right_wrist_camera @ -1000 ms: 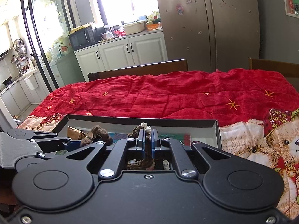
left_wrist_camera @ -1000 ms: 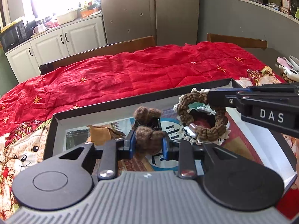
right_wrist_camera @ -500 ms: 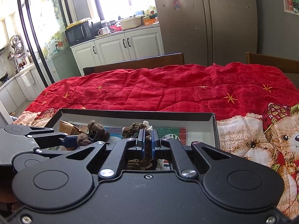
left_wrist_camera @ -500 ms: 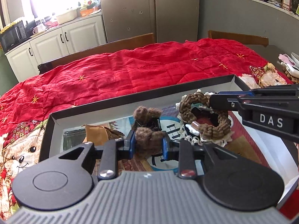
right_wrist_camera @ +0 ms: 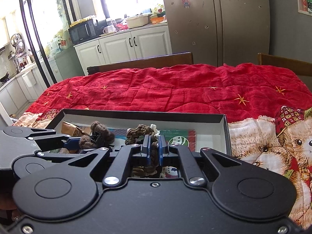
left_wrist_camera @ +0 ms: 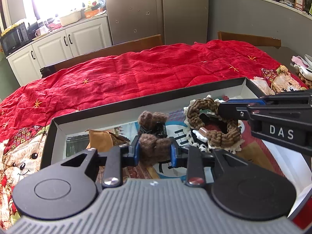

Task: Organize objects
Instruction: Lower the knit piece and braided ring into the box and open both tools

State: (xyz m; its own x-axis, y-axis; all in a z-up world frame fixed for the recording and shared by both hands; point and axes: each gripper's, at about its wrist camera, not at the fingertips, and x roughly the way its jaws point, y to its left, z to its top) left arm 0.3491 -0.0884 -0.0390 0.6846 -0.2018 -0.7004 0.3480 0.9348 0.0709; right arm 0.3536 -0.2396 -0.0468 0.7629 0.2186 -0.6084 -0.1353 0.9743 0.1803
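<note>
A shallow black box with a white inside lies on the red quilt. Over it, my left gripper has a brown fuzzy hair clip between its blue pads. Its jaws are opening, and the fuzz still touches both pads. My right gripper is shut on a brown braided scrunchie with white lace trim. In the left wrist view that scrunchie hangs from the right gripper over the box's right half. The right wrist view shows the left gripper and the clip at the left.
Inside the box lie a crumpled brown paper packet and printed cards. The red quilt with teddy-bear prints covers the table. Wooden chair backs stand along the far side. Small items sit at the table's right edge.
The left gripper's jaws have spread slightly around the fuzzy clip. The right gripper and the scrunchie have hardly moved.
</note>
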